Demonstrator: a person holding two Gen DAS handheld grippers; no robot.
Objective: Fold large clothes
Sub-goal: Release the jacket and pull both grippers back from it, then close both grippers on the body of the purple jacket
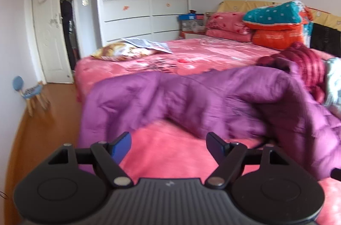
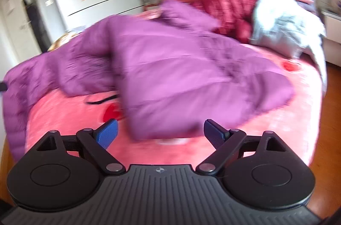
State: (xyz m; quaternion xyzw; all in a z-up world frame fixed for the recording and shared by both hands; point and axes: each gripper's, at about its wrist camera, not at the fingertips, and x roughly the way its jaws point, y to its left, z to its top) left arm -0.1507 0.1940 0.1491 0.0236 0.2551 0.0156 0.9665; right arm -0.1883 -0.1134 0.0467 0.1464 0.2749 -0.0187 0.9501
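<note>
A bed with a pink cover fills the middle of both views. On it a purple jacket sprawls across centre frame (blurred), a dark red garment and white one lie upper right, a patterned cushion at left, and stacked pillows at the top right.

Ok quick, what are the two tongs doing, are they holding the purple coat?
Left tongs: open, holding nothing.
Right tongs: open, holding nothing.
</note>
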